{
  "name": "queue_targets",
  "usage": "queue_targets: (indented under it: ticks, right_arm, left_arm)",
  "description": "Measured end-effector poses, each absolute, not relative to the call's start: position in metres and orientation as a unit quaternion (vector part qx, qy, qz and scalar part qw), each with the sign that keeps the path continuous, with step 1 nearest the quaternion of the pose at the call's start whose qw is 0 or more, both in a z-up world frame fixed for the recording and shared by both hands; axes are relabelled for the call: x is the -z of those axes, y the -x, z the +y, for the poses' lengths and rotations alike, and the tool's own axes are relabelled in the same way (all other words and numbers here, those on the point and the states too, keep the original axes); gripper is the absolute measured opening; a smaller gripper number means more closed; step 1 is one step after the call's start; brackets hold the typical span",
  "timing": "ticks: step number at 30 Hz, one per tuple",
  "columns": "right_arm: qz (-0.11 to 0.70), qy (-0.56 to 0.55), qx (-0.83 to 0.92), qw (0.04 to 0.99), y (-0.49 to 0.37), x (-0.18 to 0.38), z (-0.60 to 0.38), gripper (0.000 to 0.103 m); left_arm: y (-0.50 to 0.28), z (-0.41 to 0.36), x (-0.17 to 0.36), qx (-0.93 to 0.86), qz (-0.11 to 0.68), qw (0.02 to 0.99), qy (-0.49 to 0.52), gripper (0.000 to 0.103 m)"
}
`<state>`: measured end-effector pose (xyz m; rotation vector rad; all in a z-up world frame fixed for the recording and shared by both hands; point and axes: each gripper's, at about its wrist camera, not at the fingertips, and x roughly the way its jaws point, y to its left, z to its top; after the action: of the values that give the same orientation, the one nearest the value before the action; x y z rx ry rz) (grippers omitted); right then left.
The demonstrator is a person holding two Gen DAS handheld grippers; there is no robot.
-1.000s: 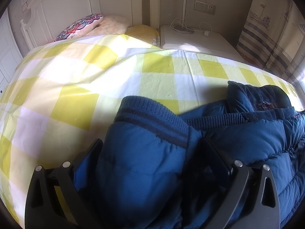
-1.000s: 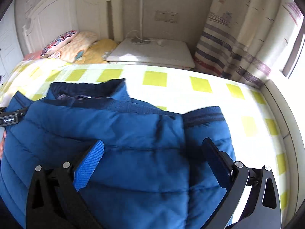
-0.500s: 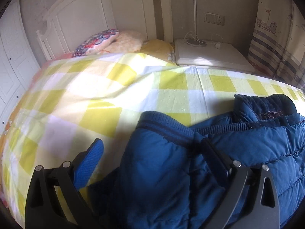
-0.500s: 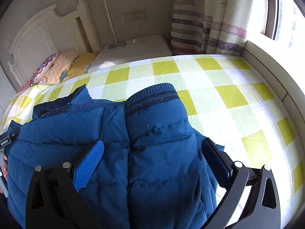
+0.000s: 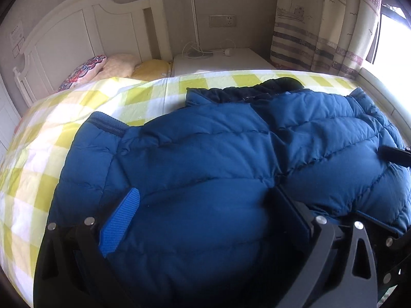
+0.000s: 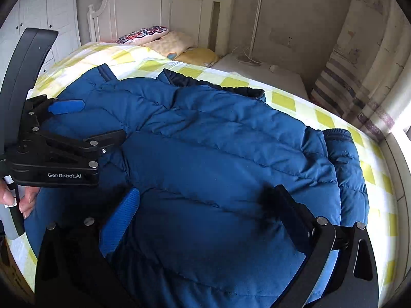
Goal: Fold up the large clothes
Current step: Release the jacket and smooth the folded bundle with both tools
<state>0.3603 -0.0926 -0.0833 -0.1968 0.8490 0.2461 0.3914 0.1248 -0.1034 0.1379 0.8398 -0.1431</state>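
Quilted jacket (image 5: 205, 159) with faint sheen (ribbed knit cuffs) on checked cloth sheet (image 5: 38, 133)

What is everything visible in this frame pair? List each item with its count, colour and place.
Puffy quilted down jacket: one, blue, spread across the bed, ribbed cuffs at both sides.
Checked bedsheet: one, yellow and white, under the jacket.
Pillows: three, one red-patterned, one cream, one yellow, by the headboard.
Wooden headboard: one, white, at the bed's head.
Bedside table: one, white, beside the pillows, carrying a lamp base and cable.
Wall socket: one, white, above the table.
Striped curtain: one, cream with grey-purple bands, by the window.
Left gripper: one, black with a blue pad, open over the jacket.
Right gripper: one, black, open.
Hand: one, holding the left gripper's handle.
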Motion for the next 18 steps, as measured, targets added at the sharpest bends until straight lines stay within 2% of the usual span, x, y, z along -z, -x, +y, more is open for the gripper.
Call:
queue_targets:
  ticks: [5, 8, 10, 13, 18]
  right_arm:
    - [0.388, 0.081, -0.036, 0.917, -0.369, 0.068, -0.15, 0.098]
    - [0.409, 0.008, -0.002, 0.913, -0.383, 0.085, -0.206, 0.098]
    - [0.412, -0.079, -0.04, 0.907, -0.386, 0.103, -0.236, 0.099]
    - [0.409, -0.118, -0.051, 0.904, -0.385, 0.109, -0.246, 0.099]
    - [0.409, -0.144, -0.065, 0.899, -0.387, 0.112, -0.252, 0.099]
  left_arm:
    - [-0.385, 0.164, 0.091, 0.036, 0.377, 0.921, -0.086, 0.101]
    - [-0.393, 0.202, 0.092, -0.014, 0.388, 0.919, -0.067, 0.101]
    - [-0.398, 0.225, 0.101, -0.027, 0.402, 0.914, -0.037, 0.101]
    - [-0.398, 0.247, 0.11, -0.003, 0.408, 0.913, 0.026, 0.101]
    - [-0.402, 0.249, 0.113, -0.003, 0.407, 0.913, 0.032, 0.101]
